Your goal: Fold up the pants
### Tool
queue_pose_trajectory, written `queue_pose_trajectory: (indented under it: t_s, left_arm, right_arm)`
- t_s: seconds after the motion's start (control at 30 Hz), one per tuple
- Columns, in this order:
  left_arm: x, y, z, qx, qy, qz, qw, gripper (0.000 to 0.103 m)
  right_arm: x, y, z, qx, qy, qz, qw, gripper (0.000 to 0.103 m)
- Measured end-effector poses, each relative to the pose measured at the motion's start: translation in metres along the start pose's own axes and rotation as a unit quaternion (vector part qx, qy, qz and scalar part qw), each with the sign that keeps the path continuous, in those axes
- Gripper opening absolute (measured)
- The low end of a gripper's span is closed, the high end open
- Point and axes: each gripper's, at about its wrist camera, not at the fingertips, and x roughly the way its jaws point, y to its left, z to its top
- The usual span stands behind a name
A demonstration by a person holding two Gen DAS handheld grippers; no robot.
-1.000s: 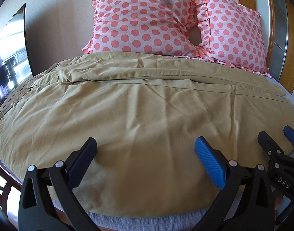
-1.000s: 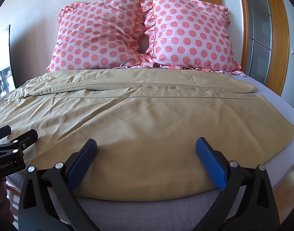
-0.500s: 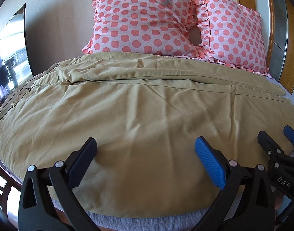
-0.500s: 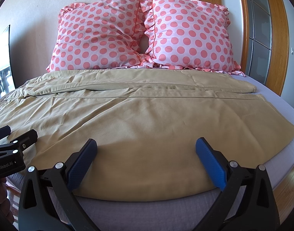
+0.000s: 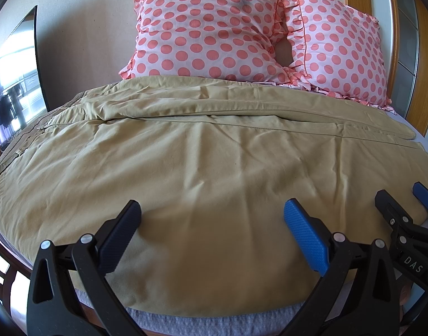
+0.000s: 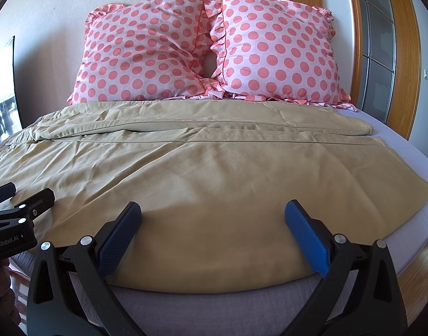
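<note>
The waistband end of the khaki pants [image 5: 214, 168] runs off the left edge of both wrist views, so its shape is hard to read. The pants lie flat across the bed [image 6: 410, 151], legs side by side, soft matte cloth with shallow creases, hems toward the right. The left gripper [image 5: 212, 224] and right gripper [image 6: 213, 224] each hover above the near edge, jaws spread wide, textured blue pads [image 6: 309, 238] touching nothing. Two ruffled polka-dot pillows [image 6: 214, 50] lean against the wall.

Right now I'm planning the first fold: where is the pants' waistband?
The waistband lies at the bed's left edge in the left wrist view, beside the dark screen.
</note>
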Motion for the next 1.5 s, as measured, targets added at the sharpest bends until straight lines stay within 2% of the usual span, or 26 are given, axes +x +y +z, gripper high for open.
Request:
queue_pose_trajectory:
  t_s: [0.1,0.17,0.23,0.3,0.4,0.47,0.53,0.63,0.67,0.73,0.8,0.93,1.0,1.07,1.13,1.23,1.27,1.33,1.37,1.43,1.5]
  left_arm:
    - [0.0,0.001,0.001,0.004,0.001,-0.004,1.0,0.101]
    - [0.001,0.003,0.004,0.007,0.013,-0.01,0.9998,0.101]
    - [0.001,0.008,0.01,0.003,0.026,-0.007,0.9996,0.101]
    - [-0.006,0.021,0.024,-0.006,0.01,-0.001,0.9999,0.101]
    - [-0.015,0.039,0.053,-0.02,-0.031,0.02,0.9991,0.101]
    - [-0.012,0.05,0.074,-0.024,-0.049,0.036,0.9979,0.101]
    - [0.0,0.06,0.093,-0.028,-0.053,0.053,0.9968,0.101]
    - [0.027,0.076,0.113,-0.047,-0.036,0.061,0.9964,0.101]
    - [0.036,0.081,0.117,-0.057,-0.03,0.058,0.9962,0.101]
    - [0.05,0.091,0.117,-0.08,-0.02,0.051,0.9953,0.101]
    - [0.061,0.098,0.117,-0.1,-0.002,0.032,0.9944,0.101]
    - [0.072,0.107,0.113,-0.138,0.016,-0.035,0.9898,0.101]
    - [0.081,0.111,0.112,-0.151,0.033,-0.055,0.9864,0.101]
    - [0.089,0.114,0.11,-0.165,0.05,-0.061,0.9831,0.101]
    - [0.093,0.116,0.108,-0.174,0.058,-0.065,0.9809,0.101]
    - [0.092,0.116,0.107,-0.173,0.056,-0.07,0.9809,0.101]
    - [0.092,0.115,0.108,-0.172,0.055,-0.072,0.981,0.101]
    - [0.091,0.114,0.108,-0.17,0.055,-0.074,0.9811,0.101]
    - [0.092,0.114,0.108,-0.171,0.055,-0.075,0.9809,0.101]
    - [0.092,0.115,0.108,-0.173,0.055,-0.075,0.9805,0.101]
    - [0.091,0.117,0.107,-0.179,0.054,-0.075,0.9796,0.101]
  right_arm:
    - [0.0,-0.001,0.0,-0.003,0.0,0.006,1.0,0.102]
    - [0.003,-0.004,0.006,-0.013,0.016,0.024,1.0,0.102]
    - [0.001,-0.017,0.024,-0.007,0.04,0.037,0.999,0.102]
    - [-0.001,-0.037,0.048,0.017,0.028,0.031,0.999,0.102]
    - [0.008,-0.072,0.086,0.051,0.01,-0.007,0.999,0.102]
    - [0.03,-0.097,0.115,0.074,0.028,-0.036,0.996,0.102]
    - [0.061,-0.121,0.141,0.104,0.046,-0.063,0.992,0.102]
    - [0.117,-0.16,0.171,0.17,0.089,-0.1,0.976,0.1]
    - [0.135,-0.173,0.177,0.197,0.105,-0.107,0.969,0.097]
    - [0.173,-0.194,0.188,0.245,0.133,-0.116,0.953,0.08]
    - [0.207,-0.208,0.195,0.273,0.159,-0.132,0.939,0.072]
    - [0.265,-0.223,0.205,0.284,0.193,-0.198,0.918,0.068]
    - [0.283,-0.23,0.207,0.299,0.201,-0.215,0.908,0.069]
    - [0.295,-0.231,0.211,0.286,0.202,-0.245,0.904,0.068]
    - [0.306,-0.226,0.213,0.245,0.211,-0.273,0.906,0.066]
    - [0.301,-0.225,0.206,0.234,0.191,-0.259,0.918,0.058]
    - [0.297,-0.225,0.204,0.23,0.185,-0.255,0.921,0.053]
    - [0.288,-0.229,0.198,0.232,0.173,-0.25,0.924,0.026]
    - [0.287,-0.233,0.196,0.238,0.167,-0.243,0.925,0.02]
    - [0.272,-0.238,0.193,0.275,0.151,-0.203,0.928,0.008]
    - [0.256,-0.247,0.186,0.319,0.128,-0.156,0.926,0.005]
